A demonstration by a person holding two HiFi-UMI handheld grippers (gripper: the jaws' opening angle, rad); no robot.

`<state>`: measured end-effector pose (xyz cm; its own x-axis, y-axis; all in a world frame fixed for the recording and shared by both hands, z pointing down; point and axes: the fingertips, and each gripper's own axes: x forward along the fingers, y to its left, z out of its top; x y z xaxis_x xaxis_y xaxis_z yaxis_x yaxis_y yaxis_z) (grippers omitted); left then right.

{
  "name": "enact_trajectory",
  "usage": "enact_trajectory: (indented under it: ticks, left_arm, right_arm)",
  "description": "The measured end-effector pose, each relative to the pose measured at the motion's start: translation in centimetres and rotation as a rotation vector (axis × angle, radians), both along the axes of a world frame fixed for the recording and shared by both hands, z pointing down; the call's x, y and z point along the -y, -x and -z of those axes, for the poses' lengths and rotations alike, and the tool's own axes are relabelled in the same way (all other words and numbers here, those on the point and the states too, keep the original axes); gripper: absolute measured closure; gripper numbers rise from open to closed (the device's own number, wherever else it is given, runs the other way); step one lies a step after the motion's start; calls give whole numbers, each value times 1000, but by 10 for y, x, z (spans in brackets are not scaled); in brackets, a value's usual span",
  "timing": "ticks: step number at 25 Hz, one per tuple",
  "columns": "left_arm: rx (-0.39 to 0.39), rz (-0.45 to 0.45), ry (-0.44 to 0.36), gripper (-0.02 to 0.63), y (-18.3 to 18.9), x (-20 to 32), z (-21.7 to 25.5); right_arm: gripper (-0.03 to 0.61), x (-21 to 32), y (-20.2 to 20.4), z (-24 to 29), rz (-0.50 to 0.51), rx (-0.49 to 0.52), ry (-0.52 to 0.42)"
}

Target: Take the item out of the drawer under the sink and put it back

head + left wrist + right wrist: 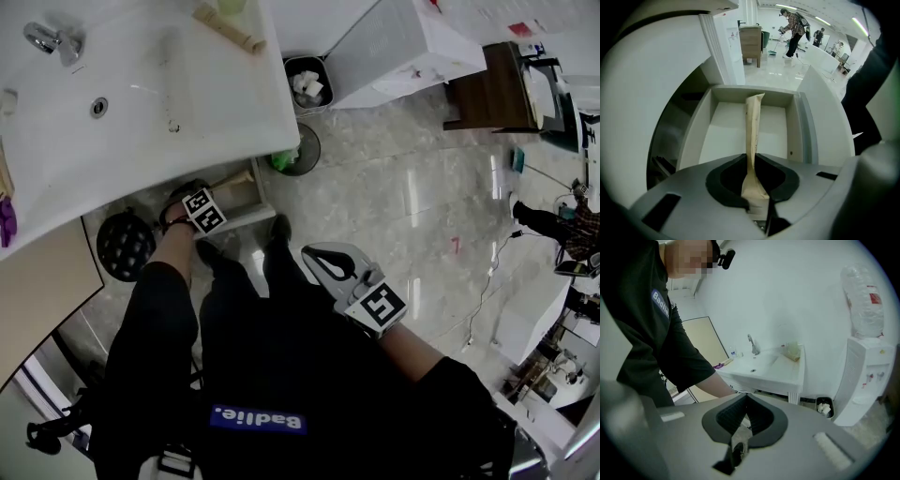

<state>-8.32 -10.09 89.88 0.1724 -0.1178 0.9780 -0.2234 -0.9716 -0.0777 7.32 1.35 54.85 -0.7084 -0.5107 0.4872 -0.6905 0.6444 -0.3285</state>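
**A:** What is made out first, from the largest thing down?

**B:** A pale, glossy tiled floor [412, 187] is spread over the right of the head view. A white rectangular ceramic sink [187, 103] is set above it at the left. Under the sink a white box-shaped drawer [717, 131] is seen standing open, and its bare bottom is shown in the left gripper view.

**A:** How is the left tool placed?

**B:** The left tool [753, 157] is pointed steeply down into the open drawer. Its jaws are closed on a long, flat, tan paper-wrapped item [753, 126], which is pinched at its near end.

**A:** Where is that item found, exactly?

**B:** It is held within the drawer's opening, between the two side walls. Its free end is directed at the back wall. Whether the bottom is touched cannot be told.

**A:** And the right tool?

**B:** The right tool [746, 397] is held well apart from the drawer, over the person's dark-clothed lap. Its jaws are brought together at the tips, and nothing is gripped between them.
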Motion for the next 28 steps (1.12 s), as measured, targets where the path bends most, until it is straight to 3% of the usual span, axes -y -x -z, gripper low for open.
enact_trajectory:
  ticks: [14,28]
  left_arm:
    - [-18,18,45,554,0,-7,-15]
    - [-171,111,-62,549,-13,-5,83]
  right_arm:
    - [577,6,2,-6,11,-6,0]
    - [577,21,26,39,34,64,-76]
